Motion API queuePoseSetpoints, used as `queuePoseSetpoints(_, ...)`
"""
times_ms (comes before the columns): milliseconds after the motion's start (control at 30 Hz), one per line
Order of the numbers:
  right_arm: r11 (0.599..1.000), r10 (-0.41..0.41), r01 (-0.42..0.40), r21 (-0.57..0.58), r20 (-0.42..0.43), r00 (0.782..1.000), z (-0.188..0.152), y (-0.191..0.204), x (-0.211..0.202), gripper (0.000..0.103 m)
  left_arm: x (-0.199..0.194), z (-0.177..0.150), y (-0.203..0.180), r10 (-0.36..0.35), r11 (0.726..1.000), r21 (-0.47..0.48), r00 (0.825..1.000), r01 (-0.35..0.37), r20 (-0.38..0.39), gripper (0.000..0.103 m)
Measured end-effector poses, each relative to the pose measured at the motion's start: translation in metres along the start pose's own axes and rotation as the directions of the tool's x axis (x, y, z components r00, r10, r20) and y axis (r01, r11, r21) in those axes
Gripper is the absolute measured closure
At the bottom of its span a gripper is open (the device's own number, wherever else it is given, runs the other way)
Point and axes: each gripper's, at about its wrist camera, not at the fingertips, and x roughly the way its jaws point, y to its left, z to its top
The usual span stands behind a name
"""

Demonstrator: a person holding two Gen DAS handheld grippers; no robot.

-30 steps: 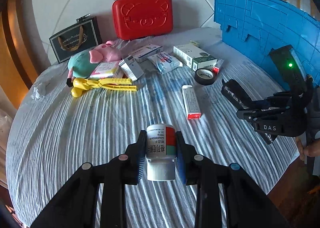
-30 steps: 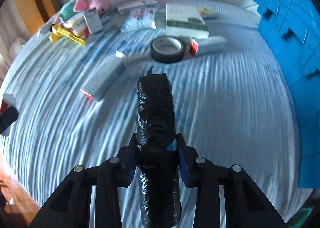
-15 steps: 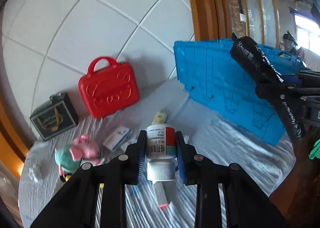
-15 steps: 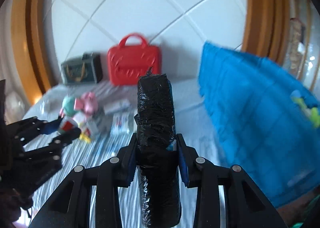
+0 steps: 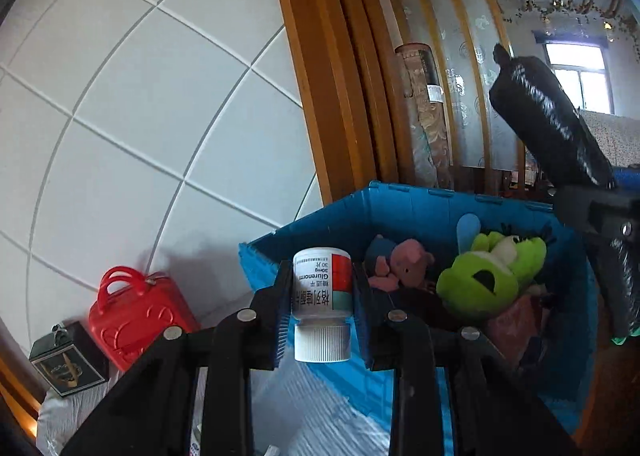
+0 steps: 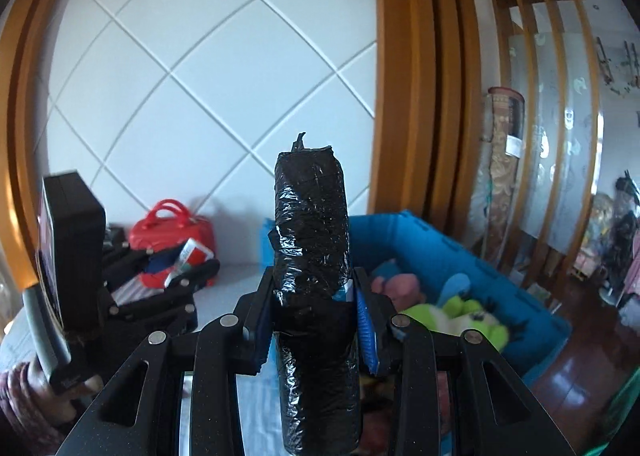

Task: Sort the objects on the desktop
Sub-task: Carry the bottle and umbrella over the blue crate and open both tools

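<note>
White tiled wall behind; we are seeing the blue crate (image 5: 420, 207) holding 2 plush toys, pink (image 5: 404, 264) and green (image 5: 488, 276). Left gripper (image 5: 322, 292) is clenching the pill bottle (image 5: 322, 282) near its rim; right gripper (image 6: 310, 320) is clamping the black roll (image 6: 310, 232).

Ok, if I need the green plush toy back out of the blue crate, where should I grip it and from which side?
Grip the green plush toy across its rounded head, coming straight down from above. It lies on top of the pile in the blue crate, whose walls block a sideways approach, and the pink plush crowds one side. The soft head should compress between the fingers.
</note>
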Motion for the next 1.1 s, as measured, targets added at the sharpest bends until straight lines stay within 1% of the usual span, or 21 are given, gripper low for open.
queuePoseSetpoints(100, 1.000, -0.016, 0.017, 0.015, -0.040, 0.999, 0.011, -0.047, 0.030, 0.068, 0.034, 0.029, -0.034, 0.010, 1.000, 0.021, 1.000, -0.010, -0.012, 0.076)
queuePoseSetpoints(167, 0.999, -0.019, 0.022, 0.041, -0.069, 0.997, 0.014, -0.074, 0.052, 0.068, 0.057, 0.044, -0.046, -0.003, 1.000, 0.014, 0.999, 0.003, -0.036, 0.076)
queuePoseSetpoints(200, 0.998, -0.017, 0.022, 0.059, -0.085, 0.996, 0.015, -0.089, 0.064, 0.068, 0.065, 0.048, -0.052, -0.008, 1.000, 0.011, 0.999, 0.008, -0.048, 0.076)
queuePoseSetpoints(300, 0.995, -0.025, 0.037, 0.089, -0.133, 0.991, 0.018, -0.120, 0.095, 0.068, 0.100, 0.058, -0.067, -0.026, 1.000, 0.010, 0.992, 0.028, -0.123, 0.076)
queuePoseSetpoints(333, 0.993, -0.023, 0.040, 0.113, -0.148, 0.989, 0.018, -0.130, 0.104, 0.067, 0.109, 0.061, -0.071, -0.022, 1.000, 0.017, 0.989, 0.024, -0.144, 0.076)
queuePoseSetpoints(367, 0.990, -0.026, 0.047, 0.132, -0.159, 0.987, 0.017, -0.137, 0.109, 0.065, 0.116, 0.064, -0.074, -0.002, 1.000, 0.023, 0.989, 0.006, -0.150, 0.075)
queuePoseSetpoints(400, 0.988, -0.036, 0.061, 0.144, -0.169, 0.985, 0.019, -0.146, 0.113, 0.058, 0.118, 0.067, -0.075, 0.007, 1.000, 0.029, 0.988, -0.003, -0.151, 0.067)
queuePoseSetpoints(433, 0.985, -0.051, 0.076, 0.155, -0.161, 0.986, 0.019, -0.151, 0.114, 0.049, 0.122, 0.070, -0.077, 0.010, 0.999, 0.033, 0.988, -0.005, -0.154, 0.048)
queuePoseSetpoints(467, 0.982, -0.061, 0.086, 0.166, -0.150, 0.987, 0.020, -0.155, 0.113, 0.027, 0.125, 0.073, -0.079, 0.020, 0.999, 0.032, 0.988, -0.015, -0.151, 0.036)
queuePoseSetpoints(500, 0.981, -0.063, 0.085, 0.176, -0.127, 0.990, 0.022, -0.157, 0.111, 0.018, 0.124, 0.076, -0.079, 0.048, 0.999, 0.029, 0.990, -0.044, -0.132, 0.014)
queuePoseSetpoints(533, 0.981, -0.071, 0.089, 0.171, -0.110, 0.991, 0.023, -0.158, 0.108, 0.018, 0.121, 0.079, -0.079, 0.070, 0.997, 0.028, 0.991, -0.067, -0.111, 0.005)
queuePoseSetpoints(567, 0.983, -0.086, 0.101, 0.155, -0.102, 0.991, 0.025, -0.157, 0.106, 0.018, 0.118, 0.081, -0.080, 0.086, 0.996, 0.029, 0.992, -0.084, -0.090, 0.003)
queuePoseSetpoints(633, 0.983, -0.098, 0.110, 0.145, -0.087, 0.991, 0.029, -0.156, 0.103, 0.018, 0.115, 0.087, -0.082, 0.082, 0.996, 0.037, 0.994, -0.080, -0.075, 0.001)
queuePoseSetpoints(700, 0.982, -0.088, 0.098, 0.160, -0.066, 0.994, 0.030, -0.156, 0.096, 0.018, 0.111, 0.090, -0.081, 0.075, 0.997, 0.035, 0.995, -0.073, -0.068, 0.001)
queuePoseSetpoints(867, 0.980, -0.104, 0.106, 0.166, -0.022, 0.994, 0.035, -0.156, 0.084, 0.018, 0.104, 0.088, -0.076, 0.082, 0.996, 0.025, 0.994, -0.081, -0.073, 0.001)
queuePoseSetpoints(933, 0.983, -0.097, 0.097, 0.158, -0.011, 0.995, 0.035, -0.152, 0.078, 0.018, 0.098, 0.084, -0.077, 0.094, 0.995, 0.027, 0.993, -0.093, -0.064, 0.001)
queuePoseSetpoints(1033, 0.983, -0.107, 0.104, 0.149, 0.009, 0.994, 0.034, -0.144, 0.068, 0.013, 0.086, 0.074, -0.073, 0.094, 0.995, -0.007, 0.994, -0.095, -0.059, 0.001)
queuePoseSetpoints(1100, 0.985, -0.086, 0.081, 0.152, 0.024, 0.996, 0.031, -0.140, 0.060, 0.010, 0.077, 0.064, -0.072, 0.113, 0.993, -0.021, 0.992, -0.115, -0.055, 0.001)
